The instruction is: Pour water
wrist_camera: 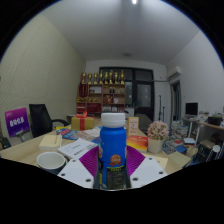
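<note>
Claw [113, 172] holds a bottle [113, 150] upright between its two fingers; purple pads [90, 160] press against the bottle on both sides, so the claw is closed on it. The bottle has a blue cap [113, 120], a white neck band and a blue label with some green and red print; the print is too small to read. Its base is hidden below, so contact with the surface [30, 152] cannot be judged.

Left of the fingers, on the pale wooden surface, stands a white bowl [51, 160], apart from the bottle. Beyond it lie papers [75, 148] and a yellow sheet [50, 141]. Further back on the surface: small boxes and clutter, not identifiable.

Right of the bottle, a yellow cup [137, 145] stands near, and behind it a bunch of pale flowers [157, 130] in a container. More small items lie further right.

Background: a black chair [40, 118] at the left, a purple sign [17, 121] beside it, shelves [105, 92] with bottles and boxes along the far wall, a dark doorway [140, 92] next to them, and a monitor [191, 108] at the right.
</note>
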Tool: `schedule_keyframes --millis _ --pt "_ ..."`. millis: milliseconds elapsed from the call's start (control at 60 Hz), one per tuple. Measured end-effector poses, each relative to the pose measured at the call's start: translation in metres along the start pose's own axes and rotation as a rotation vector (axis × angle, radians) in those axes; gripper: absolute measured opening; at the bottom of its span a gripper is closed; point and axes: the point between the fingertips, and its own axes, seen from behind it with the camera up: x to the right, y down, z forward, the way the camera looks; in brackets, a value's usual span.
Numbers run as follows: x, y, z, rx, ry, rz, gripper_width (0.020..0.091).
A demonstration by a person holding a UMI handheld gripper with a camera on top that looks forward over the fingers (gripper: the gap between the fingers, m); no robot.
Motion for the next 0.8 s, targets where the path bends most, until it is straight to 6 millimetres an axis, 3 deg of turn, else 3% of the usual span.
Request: schedule_keyframes --millis 67,83,100,133,233,367,400,600,800 --pt "0.006 0.000 0.005 -0.004 -0.007 0.032 0.0366" --pt "0.013 0.002 -0.001 -0.002 -0.009 0.039 0.0368" --pt "-0.010 -0.006 0.003 -0.004 -0.004 0.046 0.0371" --pt "-0.009 -0.005 0.003 0.000 -0.010 0.054 0.0380" --pt "-0.005 -0.008 -0.002 -0.008 -0.027 0.054 0.0520" --pt "-0.016 0.006 -0.014 -0.112 -0.066 0.078 0.0855" --pt "-0.016 0.008 -0.021 -0.120 -0.065 0.089 0.0850" --pt "-0.024 -0.017 -0.099 -0.090 -0.073 0.078 0.0836" --pt "-0.043 -0.030 -0.217 -0.068 -0.097 0.064 0.0835"
